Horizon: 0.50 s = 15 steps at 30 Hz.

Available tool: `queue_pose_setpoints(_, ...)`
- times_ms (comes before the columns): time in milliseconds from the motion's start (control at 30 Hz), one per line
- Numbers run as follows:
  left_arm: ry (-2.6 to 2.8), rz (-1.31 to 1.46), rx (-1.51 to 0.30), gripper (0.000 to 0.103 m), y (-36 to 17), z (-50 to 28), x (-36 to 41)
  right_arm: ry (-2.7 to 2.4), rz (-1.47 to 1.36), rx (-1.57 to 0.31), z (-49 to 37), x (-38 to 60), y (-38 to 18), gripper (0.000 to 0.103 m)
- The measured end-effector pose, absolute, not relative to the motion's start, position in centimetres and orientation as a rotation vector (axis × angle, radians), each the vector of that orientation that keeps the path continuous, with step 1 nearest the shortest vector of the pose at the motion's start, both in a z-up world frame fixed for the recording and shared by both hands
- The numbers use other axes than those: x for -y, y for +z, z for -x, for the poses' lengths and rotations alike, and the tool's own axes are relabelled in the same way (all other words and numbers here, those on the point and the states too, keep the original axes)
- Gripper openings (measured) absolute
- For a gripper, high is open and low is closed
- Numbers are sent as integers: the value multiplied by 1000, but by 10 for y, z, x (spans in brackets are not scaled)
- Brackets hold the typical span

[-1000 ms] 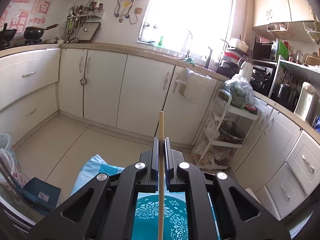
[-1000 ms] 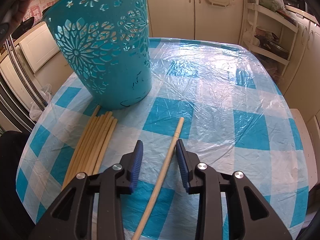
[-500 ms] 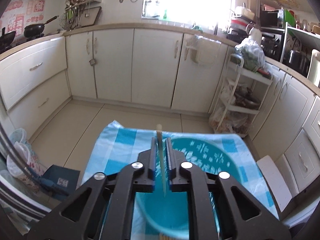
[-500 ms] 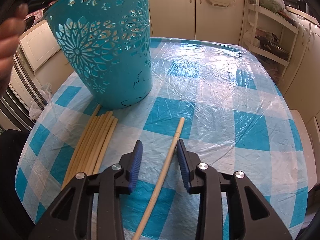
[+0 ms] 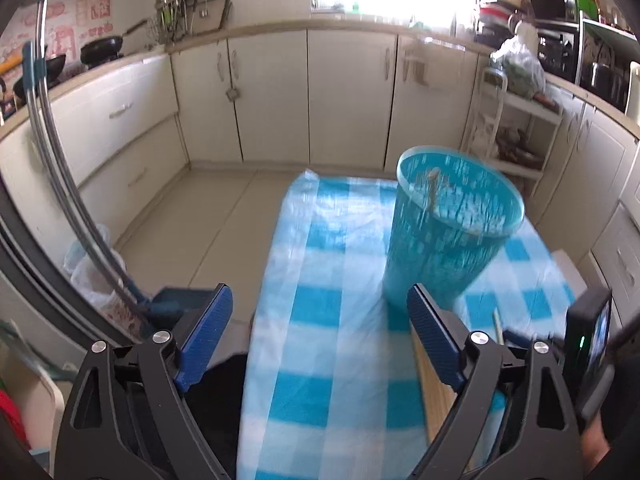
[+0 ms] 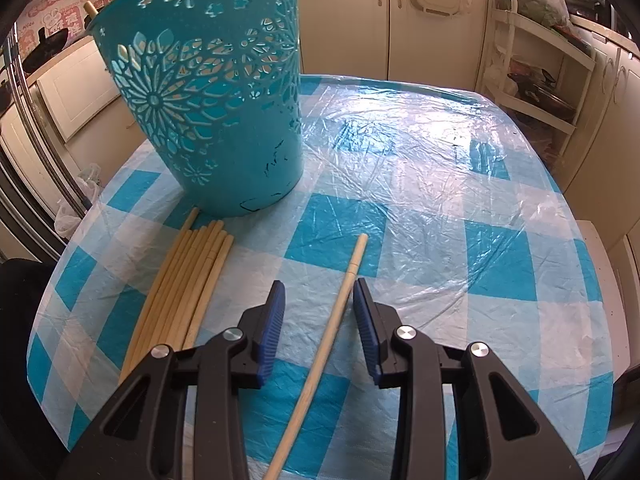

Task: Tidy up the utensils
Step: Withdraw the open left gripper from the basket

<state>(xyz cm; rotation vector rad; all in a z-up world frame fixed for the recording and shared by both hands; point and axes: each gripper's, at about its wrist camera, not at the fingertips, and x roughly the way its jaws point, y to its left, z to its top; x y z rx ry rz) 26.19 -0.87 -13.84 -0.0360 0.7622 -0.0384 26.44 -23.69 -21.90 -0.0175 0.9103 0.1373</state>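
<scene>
A teal cut-out basket (image 6: 208, 92) stands at the table's back left; it also shows in the left wrist view (image 5: 448, 232), blurred, with a wooden chopstick (image 5: 433, 188) leaning inside, its tip showing over the rim (image 6: 91, 9). A bundle of several wooden chopsticks (image 6: 180, 288) lies in front of the basket. A single chopstick (image 6: 332, 320) lies on the table between the open fingers of my right gripper (image 6: 319, 292), which hovers low over it. My left gripper (image 5: 320, 312) is wide open and empty, above the table's left side.
The table wears a blue-and-white checked cloth under clear plastic (image 6: 440, 200). White kitchen cabinets (image 5: 344, 92) ring the room. A white shelf rack (image 6: 540, 60) stands at the right. A chair's metal frame (image 5: 60, 160) is at the left.
My left gripper has let go of its chopstick into the basket, opened wide and pulled back to the left. My right gripper has stayed still over the single chopstick.
</scene>
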Motion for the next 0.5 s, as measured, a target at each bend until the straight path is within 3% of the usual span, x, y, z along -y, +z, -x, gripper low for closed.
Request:
queue_pose_setpoints(267,-52,53,-935,87,-207,-238,-31,118,49,-911,-264,229,-220,35)
queue_pose_setpoints(500,-78,158,-959,87,-228,-233,-52,100,49,-909,-263,226,-220,35)
